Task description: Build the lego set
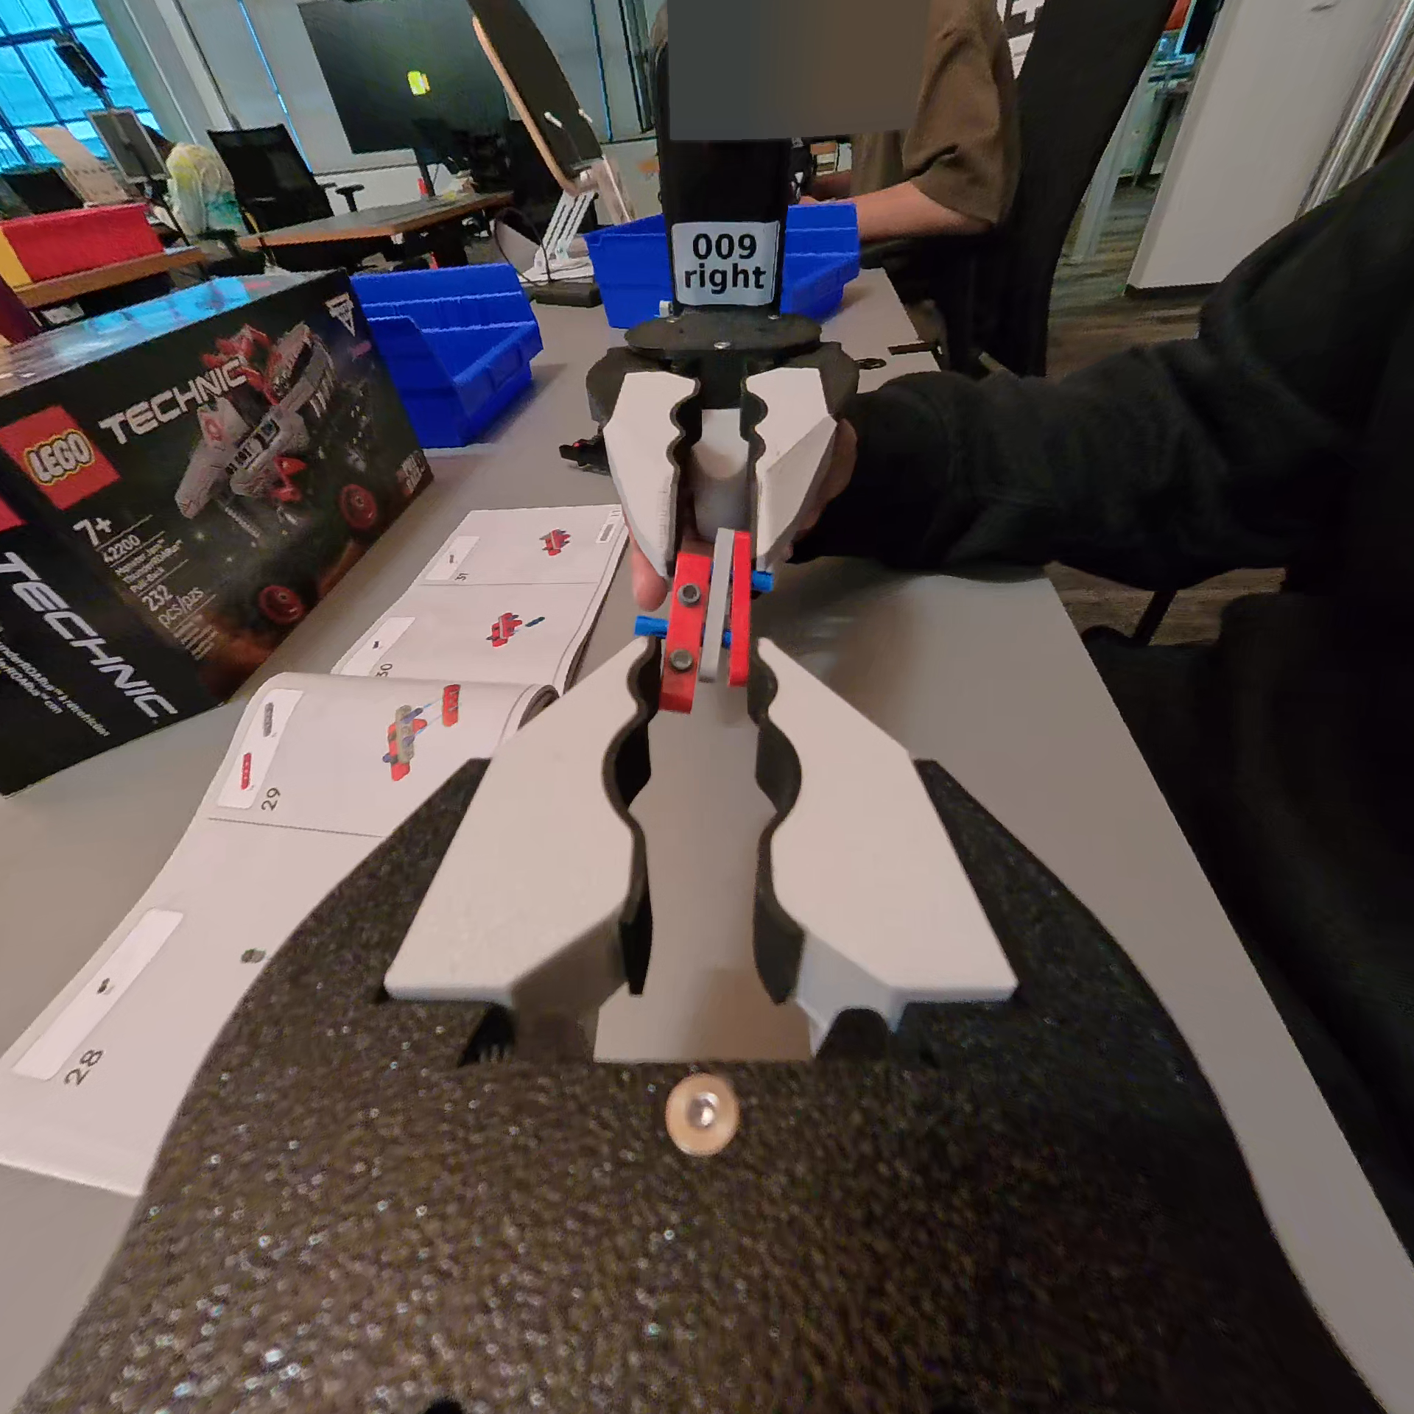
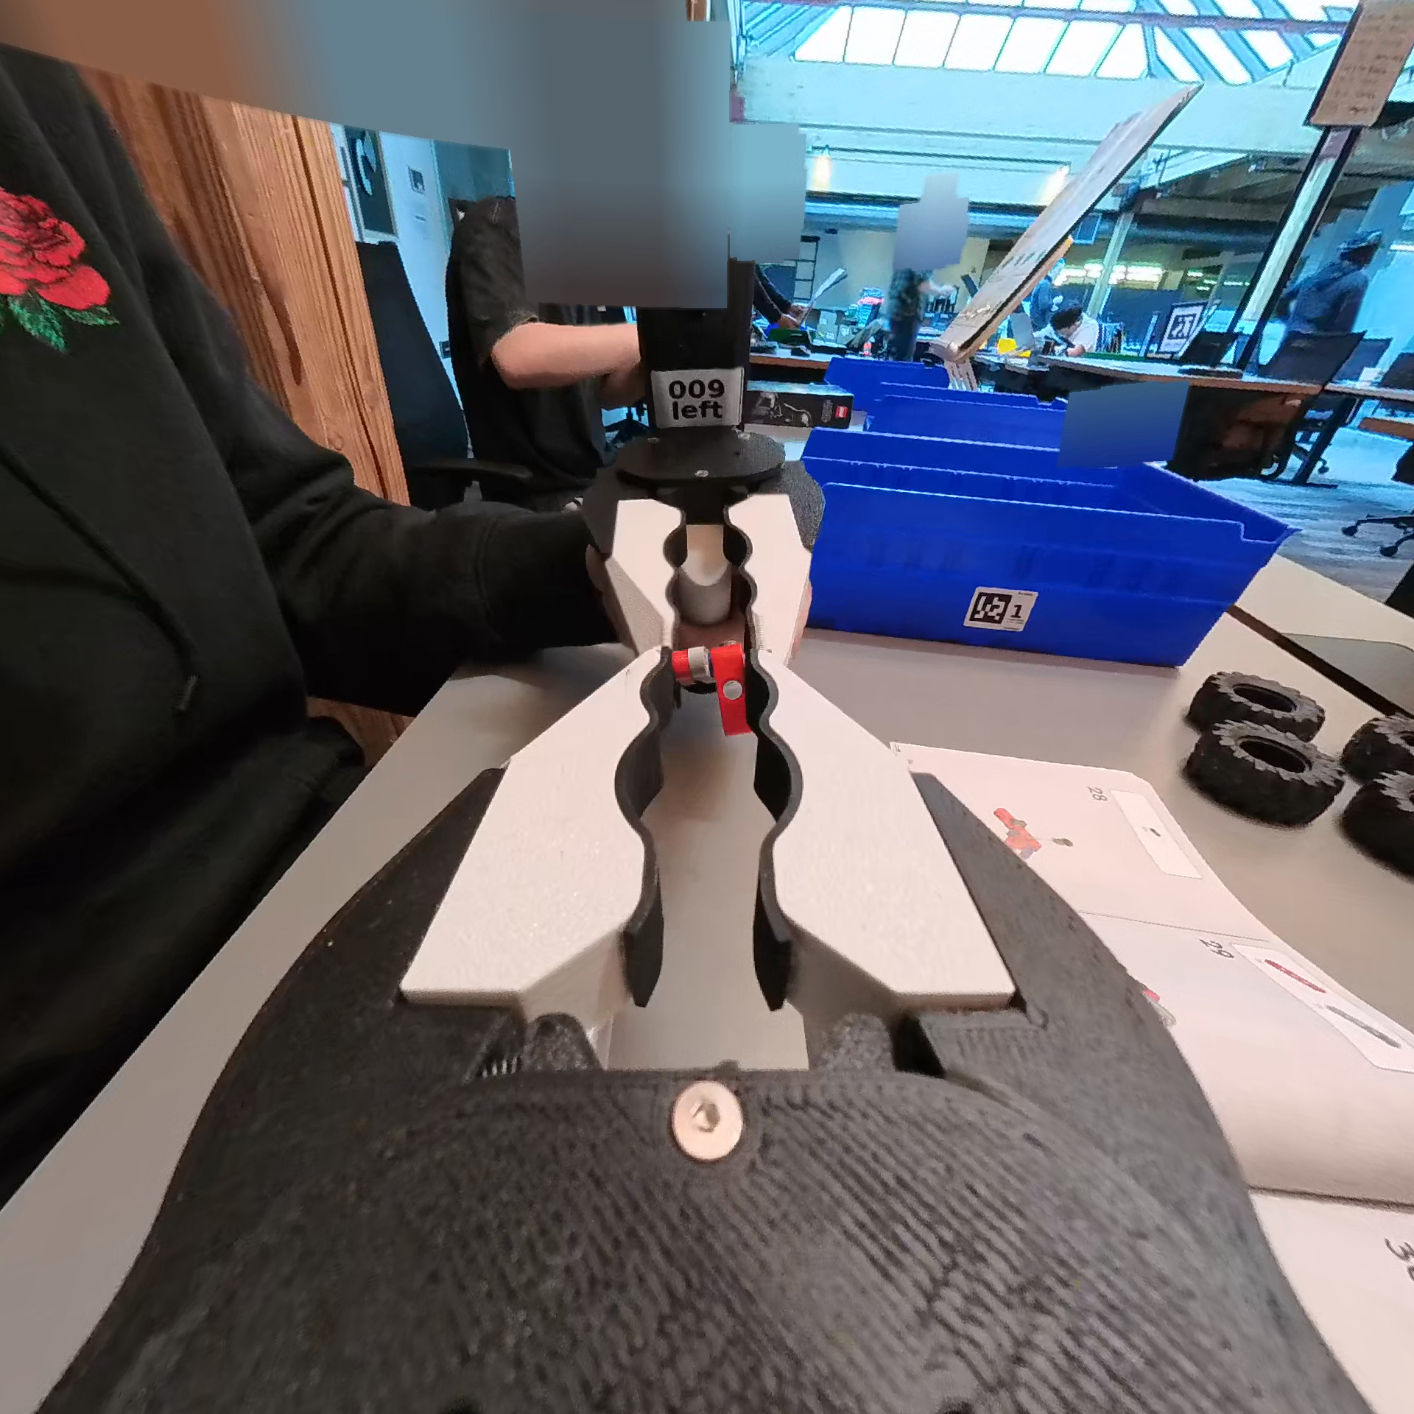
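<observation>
A small lego assembly of two red beams, a grey beam and blue pins is held in the air over the grey table, between the two facing grippers. My left gripper is shut on its near end. My right gripper comes from the far side and is shut on its far end. In the right wrist view the right gripper has the assembly between its tips, with one red beam hanging down. The left gripper faces it just behind.
The open instruction booklet lies left of the grippers and also shows in the right wrist view. The lego box stands at the left. Blue bins stand at the back. Several black tyres lie beside the booklet. Only a small space, under 4 cm, lies between the two pairs of fingers.
</observation>
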`<state>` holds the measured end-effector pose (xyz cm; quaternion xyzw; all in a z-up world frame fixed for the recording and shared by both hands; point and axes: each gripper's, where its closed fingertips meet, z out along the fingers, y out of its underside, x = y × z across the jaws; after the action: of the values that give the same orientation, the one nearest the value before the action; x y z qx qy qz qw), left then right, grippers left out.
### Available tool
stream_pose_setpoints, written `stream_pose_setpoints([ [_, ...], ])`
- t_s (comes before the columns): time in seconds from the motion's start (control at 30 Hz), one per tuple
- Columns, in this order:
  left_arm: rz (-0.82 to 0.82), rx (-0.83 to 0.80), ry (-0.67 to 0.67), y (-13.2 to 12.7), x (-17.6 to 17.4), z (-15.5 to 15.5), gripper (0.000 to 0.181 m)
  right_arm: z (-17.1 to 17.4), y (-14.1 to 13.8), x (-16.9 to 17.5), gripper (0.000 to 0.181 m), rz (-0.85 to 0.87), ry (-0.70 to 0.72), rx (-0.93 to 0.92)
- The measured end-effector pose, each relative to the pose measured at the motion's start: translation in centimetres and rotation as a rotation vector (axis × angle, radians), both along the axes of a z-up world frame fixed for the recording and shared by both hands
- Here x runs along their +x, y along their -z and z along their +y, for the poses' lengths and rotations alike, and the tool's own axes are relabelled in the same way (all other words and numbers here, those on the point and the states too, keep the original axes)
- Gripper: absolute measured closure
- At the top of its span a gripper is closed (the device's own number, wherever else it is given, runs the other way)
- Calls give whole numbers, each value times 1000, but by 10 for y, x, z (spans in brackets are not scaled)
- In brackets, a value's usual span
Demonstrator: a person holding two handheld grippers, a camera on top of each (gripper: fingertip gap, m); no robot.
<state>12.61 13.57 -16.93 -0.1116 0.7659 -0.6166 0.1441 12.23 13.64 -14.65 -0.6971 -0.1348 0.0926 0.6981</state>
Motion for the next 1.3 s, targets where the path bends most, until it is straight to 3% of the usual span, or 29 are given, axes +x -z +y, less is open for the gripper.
stream_pose_setpoints([
  [0.63, -33, 64, 0, 1, -5, 6, 163, 0, 3, 0, 166, -15, 2, -17],
  [1.3, -90, 212, 5, 19, -4, 3, 168, -2, 15, -7, 165, -49, -36, -45],
])
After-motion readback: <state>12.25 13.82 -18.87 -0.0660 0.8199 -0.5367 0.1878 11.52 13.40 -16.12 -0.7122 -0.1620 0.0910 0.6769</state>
